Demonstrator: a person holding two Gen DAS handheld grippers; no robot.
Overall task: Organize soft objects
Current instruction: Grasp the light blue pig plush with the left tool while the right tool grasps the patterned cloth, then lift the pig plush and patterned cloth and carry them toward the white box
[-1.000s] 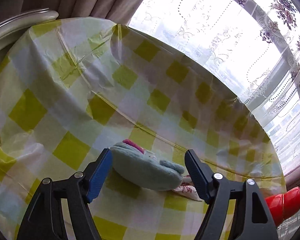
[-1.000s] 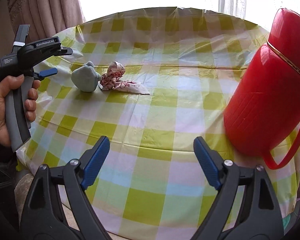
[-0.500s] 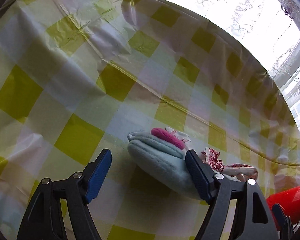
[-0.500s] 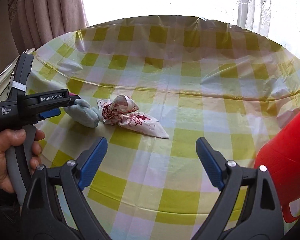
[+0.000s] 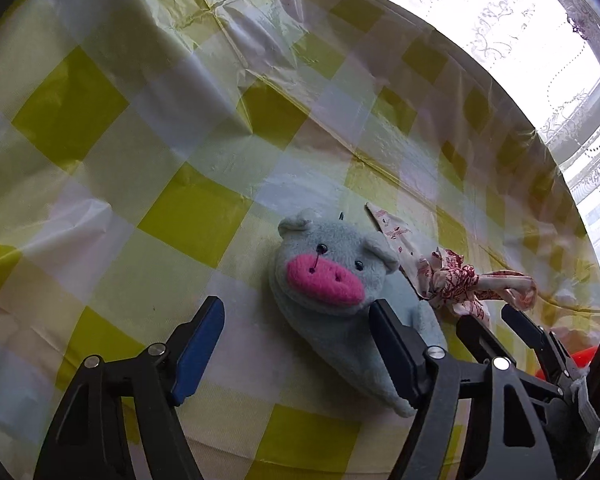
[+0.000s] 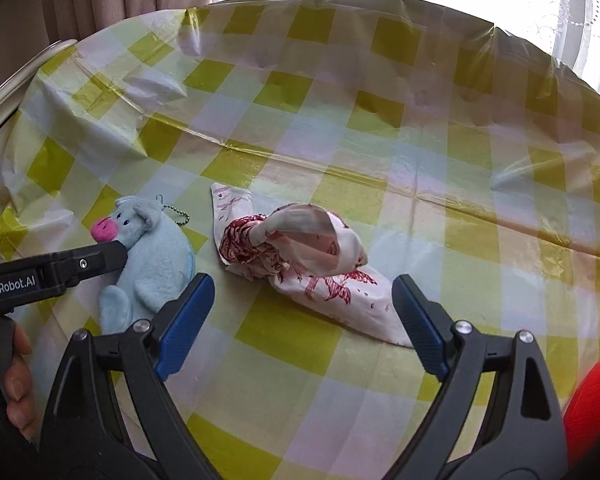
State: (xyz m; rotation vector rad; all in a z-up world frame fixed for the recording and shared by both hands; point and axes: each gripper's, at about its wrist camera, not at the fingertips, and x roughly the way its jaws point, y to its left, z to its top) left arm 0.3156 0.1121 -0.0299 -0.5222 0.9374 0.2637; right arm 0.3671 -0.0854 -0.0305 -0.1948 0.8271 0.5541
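A light blue plush pig with a pink snout lies on the checked tablecloth; it also shows in the right wrist view. Beside it lies a knotted white cloth with red print, also in the left wrist view. My left gripper is open just above the pig, with its right finger over the pig's body and the snout between the jaws. My right gripper is open and empty, low over the knotted cloth. The left gripper's finger shows in the right wrist view at the pig's snout.
The yellow and white checked plastic tablecloth covers a round table. A red jug stands at the right edge of the right wrist view. Curtains and a bright window lie behind the table.
Both grippers have moved closer to the objects. The left one came down over the pig, whose face now shows. The right one advanced toward the knotted cloth.
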